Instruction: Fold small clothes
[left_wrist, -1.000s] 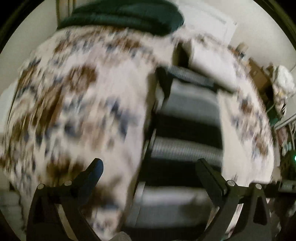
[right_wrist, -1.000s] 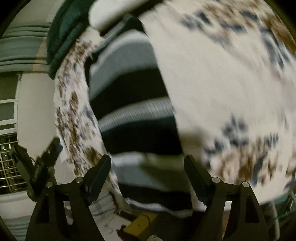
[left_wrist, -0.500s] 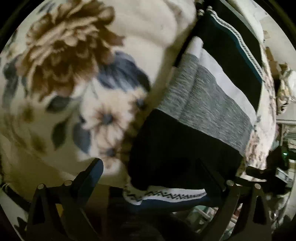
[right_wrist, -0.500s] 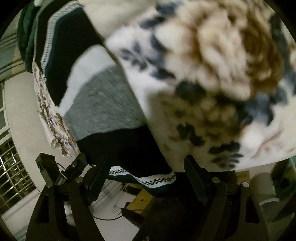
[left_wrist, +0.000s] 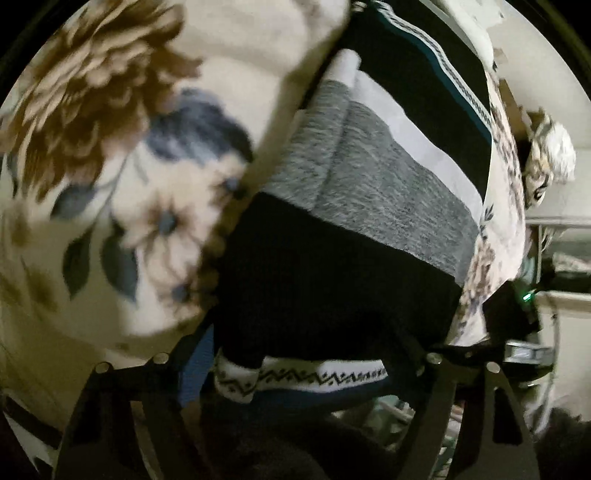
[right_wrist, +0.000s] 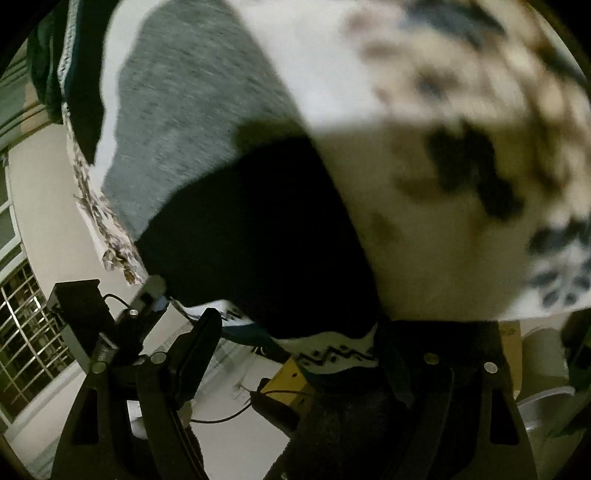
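My left gripper (left_wrist: 295, 354) and right gripper (right_wrist: 299, 343) gape wide, the striped garment (left_wrist: 332, 258)'s zigzag hem (left_wrist: 317, 376) lying between each one's fingers on the floral blanket (left_wrist: 110, 147).

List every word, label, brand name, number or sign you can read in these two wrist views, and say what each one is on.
No readable text in either view.
Striped sweater: its white hem band carries only a zigzag-and-dot pattern, no letters.
Floral blanket: flowers and leaves only.
Yellow box: no print can be made out; partly hidden and dim.
Device with green light: any marking too small and dark to read.
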